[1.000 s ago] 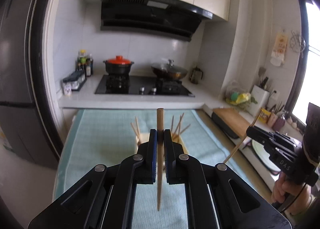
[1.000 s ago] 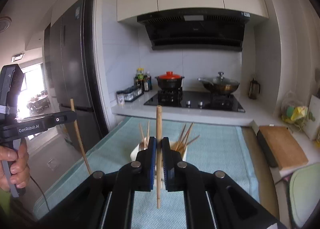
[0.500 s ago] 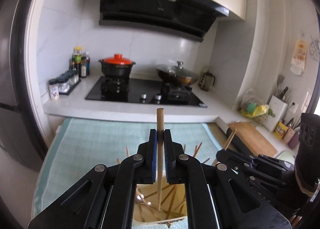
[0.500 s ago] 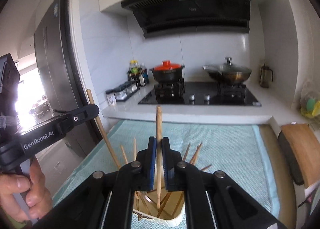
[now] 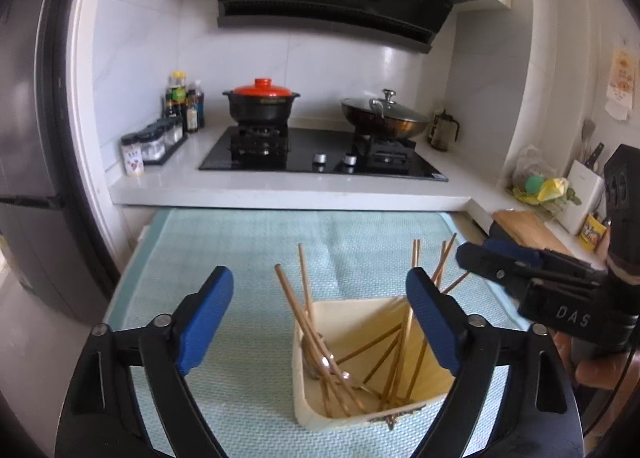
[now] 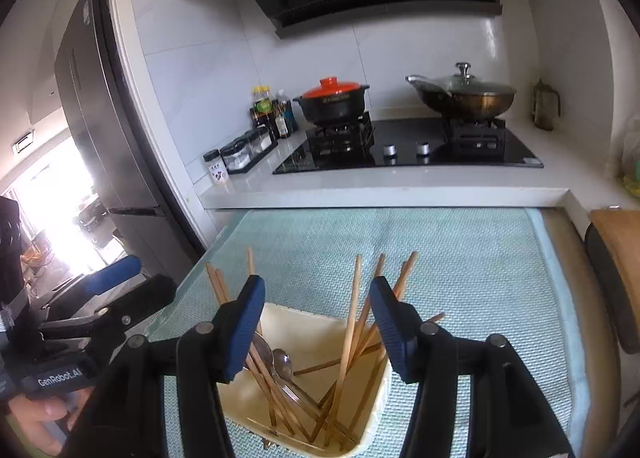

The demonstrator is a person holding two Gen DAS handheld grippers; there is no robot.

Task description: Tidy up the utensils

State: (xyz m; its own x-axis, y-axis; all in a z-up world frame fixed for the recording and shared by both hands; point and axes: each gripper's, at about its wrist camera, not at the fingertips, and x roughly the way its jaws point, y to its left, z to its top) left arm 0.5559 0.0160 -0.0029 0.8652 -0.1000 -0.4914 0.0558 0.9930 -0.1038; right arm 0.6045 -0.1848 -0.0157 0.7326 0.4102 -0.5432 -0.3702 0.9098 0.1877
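While both hand-held grippers [image 5: 320, 310] [image 6: 318, 322] gape empty, chopsticks [image 5: 404, 322] lean in the cream holder [image 5: 304, 398] below.

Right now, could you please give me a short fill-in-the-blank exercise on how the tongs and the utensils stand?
1. Both the left tongs and the right tongs are ____, holding nothing.
2. The chopsticks lean inside a cream ____ on the mat.
3. Among the sticks lie metal ____, bowls toward the left wall.
4. The black pot on the stove has a ____ lid.

Missing words: open; holder; spoons; red
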